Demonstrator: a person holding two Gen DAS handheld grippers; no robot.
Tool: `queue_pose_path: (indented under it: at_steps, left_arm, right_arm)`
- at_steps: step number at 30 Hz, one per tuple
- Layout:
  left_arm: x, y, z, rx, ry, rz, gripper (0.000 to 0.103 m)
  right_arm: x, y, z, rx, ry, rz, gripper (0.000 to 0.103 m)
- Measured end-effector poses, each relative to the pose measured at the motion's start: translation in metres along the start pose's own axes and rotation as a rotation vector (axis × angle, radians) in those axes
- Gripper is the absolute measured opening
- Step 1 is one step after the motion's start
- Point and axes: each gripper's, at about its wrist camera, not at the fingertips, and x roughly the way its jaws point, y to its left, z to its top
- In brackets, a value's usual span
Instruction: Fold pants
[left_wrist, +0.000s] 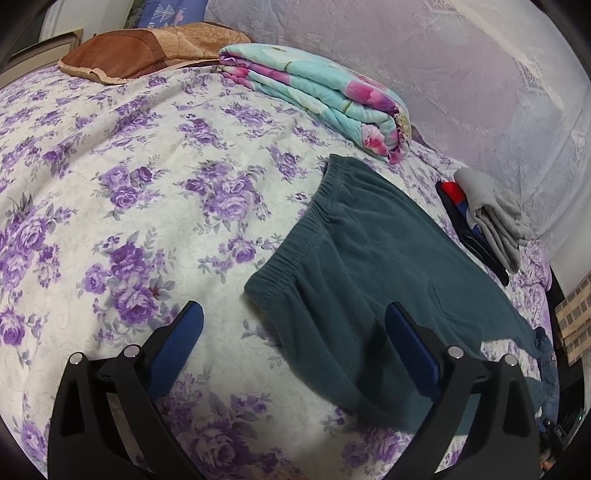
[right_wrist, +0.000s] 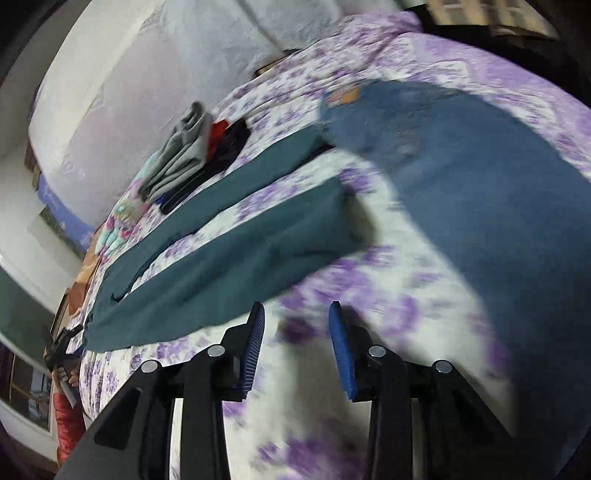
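Dark teal pants (left_wrist: 369, 266) lie flat on the purple-flowered bedsheet (left_wrist: 129, 184), their elastic waistband (left_wrist: 314, 221) running diagonally. My left gripper (left_wrist: 294, 308) stands wide open just above the waistband's near corner; its right finger (left_wrist: 410, 339) is over the fabric and its left finger over the sheet. In the right wrist view the two teal legs (right_wrist: 240, 254) stretch away to the left, spread apart. My right gripper (right_wrist: 296, 308) is open beside the near leg's hem, with only blurred sheet between its fingers.
A folded floral quilt (left_wrist: 314, 92) and a brown pillow (left_wrist: 147, 51) lie at the far side. A stack of folded grey and dark clothes (left_wrist: 491, 218) sits by the lace curtain (left_wrist: 480, 74). Blue jeans (right_wrist: 480, 166) lie on the bed to the right of the teal legs.
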Motion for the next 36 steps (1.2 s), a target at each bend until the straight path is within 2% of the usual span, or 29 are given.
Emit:
queue_pose_path:
  at_steps: [2,4,6,9,14,19,20,22,24,26,30,32,33,34,36]
  left_arm:
    - [0.0,0.0,0.0,-0.003,0.001,-0.004,0.097]
    - [0.0,0.001,0.0,-0.008,-0.001,-0.012,0.097]
    - [-0.001,0.002,0.0,-0.013,-0.003,-0.018,0.097]
    - [-0.001,0.002,0.0,-0.009,0.001,-0.023,0.097]
    - [0.001,-0.001,0.001,0.004,0.02,-0.037,0.098]
    - [0.001,-0.004,-0.002,0.008,0.04,-0.042,0.098]
    - [0.001,-0.006,-0.004,0.012,0.046,-0.04,0.098]
    - [0.002,-0.012,-0.007,0.032,0.057,-0.021,0.098]
    - [0.003,-0.019,-0.01,0.054,0.066,-0.002,0.098]
    - [0.003,-0.021,-0.009,0.052,0.065,0.006,0.098]
    - [0.003,-0.018,-0.004,-0.013,0.057,-0.025,0.097]
    - [0.002,-0.017,-0.002,-0.033,0.048,-0.046,0.095]
    - [0.001,-0.017,-0.002,-0.04,0.047,-0.054,0.088]
    - [0.001,-0.016,-0.002,-0.049,0.052,-0.066,0.075]
    - [0.003,-0.015,-0.004,-0.063,0.076,-0.087,0.062]
  right_arm:
    - [0.019,0.009,0.009,0.022,0.051,0.073,0.038]
    - [0.034,0.012,0.023,0.058,0.061,0.102,0.037]
    - [0.036,0.009,0.035,0.132,0.029,0.145,0.037]
    - [0.022,0.005,0.029,0.199,-0.015,0.214,0.038]
    - [0.004,-0.004,0.002,0.214,-0.023,0.193,0.041]
    - [0.023,0.001,0.01,0.198,-0.024,0.168,0.041]
    - [0.026,0.001,0.011,0.192,-0.034,0.16,0.039]
    - [0.027,0.004,0.012,0.184,-0.056,0.132,0.028]
    - [0.024,0.008,0.009,0.162,-0.084,0.117,0.006]
    - [0.016,0.008,0.01,0.161,-0.118,0.122,0.005]
    - [0.001,0.008,0.014,0.168,-0.139,0.143,0.005]
    - [-0.003,0.011,0.017,0.152,-0.136,0.134,0.005]
    - [-0.004,0.012,0.017,0.149,-0.132,0.131,0.005]
    - [-0.005,0.012,0.018,0.151,-0.128,0.13,0.005]
    - [-0.006,0.011,0.018,0.16,-0.125,0.138,0.005]
